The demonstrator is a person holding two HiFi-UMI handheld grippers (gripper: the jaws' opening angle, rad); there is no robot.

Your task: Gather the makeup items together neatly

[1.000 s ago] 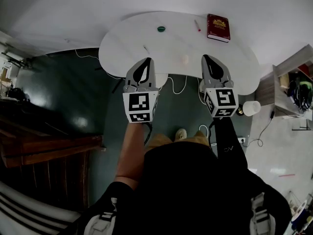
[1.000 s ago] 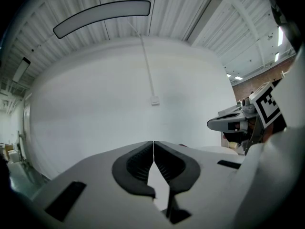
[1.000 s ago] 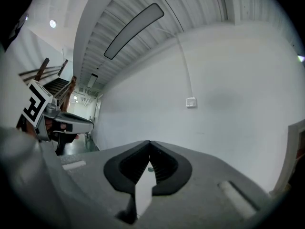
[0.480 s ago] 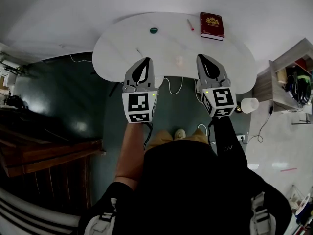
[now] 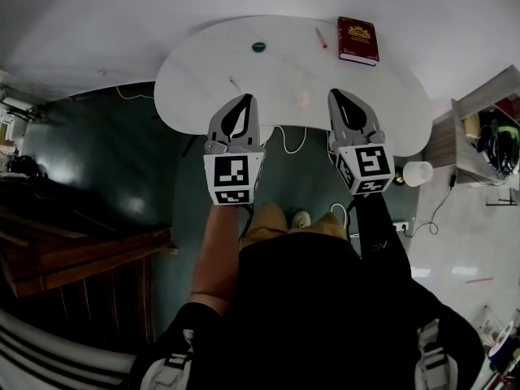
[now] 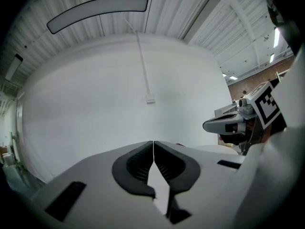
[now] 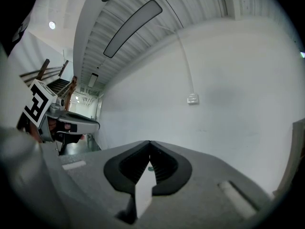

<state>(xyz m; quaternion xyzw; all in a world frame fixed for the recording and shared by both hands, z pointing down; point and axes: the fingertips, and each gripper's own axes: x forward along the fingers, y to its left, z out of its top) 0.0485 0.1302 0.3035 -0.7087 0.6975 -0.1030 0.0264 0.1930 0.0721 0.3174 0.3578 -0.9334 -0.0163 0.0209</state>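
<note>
Left gripper [image 5: 247,98] closed tight, nothing in it, right gripper [image 5: 335,94] closed too, both by white table [image 5: 203,75], red book [image 5: 358,41] on it

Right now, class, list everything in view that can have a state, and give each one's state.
Left gripper: shut, empty.
Right gripper: shut, empty.
Dark red rectangular case: closed, lying flat on the white table.
Thin red stick: lying flat beside the case, not touching it.
Small green round item: lying on the table, apart from the rest.
</note>
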